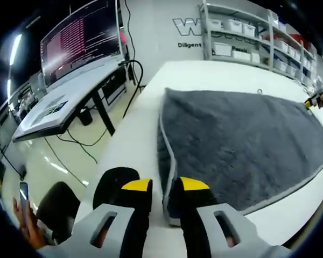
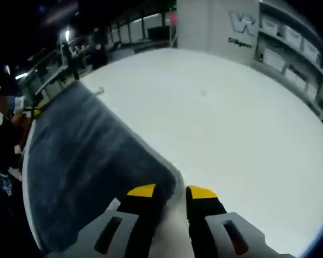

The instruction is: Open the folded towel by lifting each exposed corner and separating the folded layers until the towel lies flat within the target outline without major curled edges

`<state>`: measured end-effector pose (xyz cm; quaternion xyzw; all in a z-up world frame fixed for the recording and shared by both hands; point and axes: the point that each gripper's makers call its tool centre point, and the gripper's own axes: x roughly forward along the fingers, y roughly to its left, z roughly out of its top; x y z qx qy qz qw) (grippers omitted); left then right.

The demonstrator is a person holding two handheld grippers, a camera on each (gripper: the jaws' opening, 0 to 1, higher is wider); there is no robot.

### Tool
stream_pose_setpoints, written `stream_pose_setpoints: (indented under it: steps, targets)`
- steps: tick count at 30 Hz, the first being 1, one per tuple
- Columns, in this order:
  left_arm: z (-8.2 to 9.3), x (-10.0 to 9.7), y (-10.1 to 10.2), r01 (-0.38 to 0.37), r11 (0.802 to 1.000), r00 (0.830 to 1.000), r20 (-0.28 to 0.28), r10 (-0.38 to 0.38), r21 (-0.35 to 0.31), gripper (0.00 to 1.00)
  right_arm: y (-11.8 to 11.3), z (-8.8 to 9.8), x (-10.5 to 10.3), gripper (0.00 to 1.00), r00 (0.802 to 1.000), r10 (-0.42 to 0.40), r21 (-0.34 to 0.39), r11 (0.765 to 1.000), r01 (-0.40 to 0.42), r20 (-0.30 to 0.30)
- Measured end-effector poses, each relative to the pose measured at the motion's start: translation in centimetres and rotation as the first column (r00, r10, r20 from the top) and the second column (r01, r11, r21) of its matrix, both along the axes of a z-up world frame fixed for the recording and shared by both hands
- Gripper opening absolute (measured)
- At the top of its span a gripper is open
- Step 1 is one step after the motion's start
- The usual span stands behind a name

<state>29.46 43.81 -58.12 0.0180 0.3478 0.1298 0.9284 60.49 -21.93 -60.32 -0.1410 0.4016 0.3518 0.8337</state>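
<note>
With the towel (image 1: 242, 145) spread grey on the white table (image 1: 134, 145), each gripper, left (image 1: 165, 188) and right (image 2: 170, 192), apparently pinched a near corner, so the step was final flattening, calling next for an even outward pull.

The right gripper (image 2: 171, 194) rose from 6 o'clock, its 2 yellow-tipped jaws slightly apart astride the near corner of the grey towel (image 2: 86, 161). The towel spread toward 9 o'clock across the white table (image 2: 231, 118). Shelving (image 2: 290, 37) stood at 1 o'clock.
</note>
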Motion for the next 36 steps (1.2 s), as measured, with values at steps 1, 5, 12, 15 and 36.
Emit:
stream_pose_setpoints:
  steps: [1, 5, 12, 15, 36]
  targets:
    - [0.0, 0.0, 0.0, -0.003, 1.0, 1.0, 0.002, 0.003, -0.003, 0.16, 0.0, 0.0, -0.1, 0.18, 1.0, 0.002, 0.0, 1.0, -0.002, 0.001]
    - [-0.3, 0.0, -0.1, 0.001, 1.0, 1.0, -0.006, -0.001, -0.012, 0.14, 0.1, 0.0, -0.2, 0.18, 1.0, 0.001, 0.0, 1.0, -0.001, 0.001]
    - [-0.1, -0.2, -0.1, 0.007, 0.999, 1.0, -0.023, -0.007, -0.035, 0.14, 0.5, 0.1, -1.0, 0.18, 1.0, -0.006, 0.002, 1.0, 0.006, -0.002]
    - [-0.4, -0.1, -0.2, 0.019, 0.999, 0.999, -0.043, -0.021, -0.045, 0.09, 0.6, 0.2, -1.3, 0.16, 1.0, -0.006, -0.005, 1.0, 0.006, -0.003]
    - [-1.1, -0.4, -1.8, 0.068, 0.992, 0.986, -0.145, -0.084, -0.107, 0.01, 0.2, 0.2, -1.7, 0.0, 0.997, -0.063, -0.067, 0.996, 0.061, -0.037]
